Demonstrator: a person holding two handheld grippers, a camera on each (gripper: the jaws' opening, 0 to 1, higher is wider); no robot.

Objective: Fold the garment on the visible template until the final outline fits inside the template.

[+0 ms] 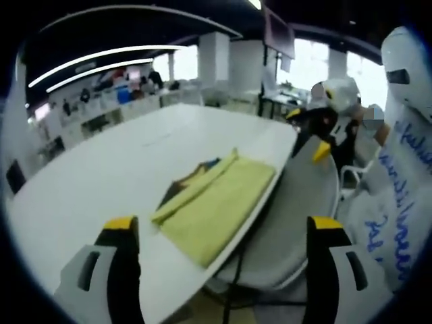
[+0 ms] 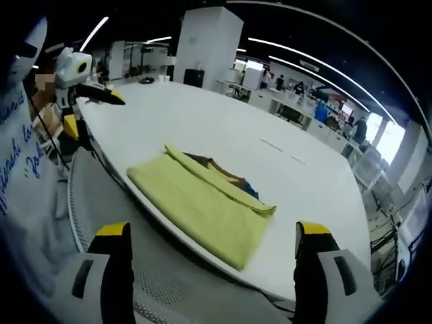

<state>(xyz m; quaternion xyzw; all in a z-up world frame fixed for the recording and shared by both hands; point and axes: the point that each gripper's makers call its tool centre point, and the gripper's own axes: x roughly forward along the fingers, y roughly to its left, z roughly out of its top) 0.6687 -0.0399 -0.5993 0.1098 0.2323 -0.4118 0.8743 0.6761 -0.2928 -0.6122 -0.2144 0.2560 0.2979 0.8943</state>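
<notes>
- Left gripper (image 1: 219,246) hangs with jaws spread wide, holding nothing
- Right gripper (image 2: 210,253) likewise released and empty
- Folded yellow garment (image 2: 202,202) lies at the white table's (image 2: 202,121) near edge, over a dark template (image 1: 192,177)

Worktop (image 1: 101,169): wide, white, with a rounded edge.
Chair (image 1: 297,223): grey mesh seat just beside the worktop's edge.
Background: open office, white pillar (image 2: 206,40), long ceiling light strips (image 1: 101,57).

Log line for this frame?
garment: folded, at table edge | left gripper: open, apart | right gripper: open, apart
</notes>
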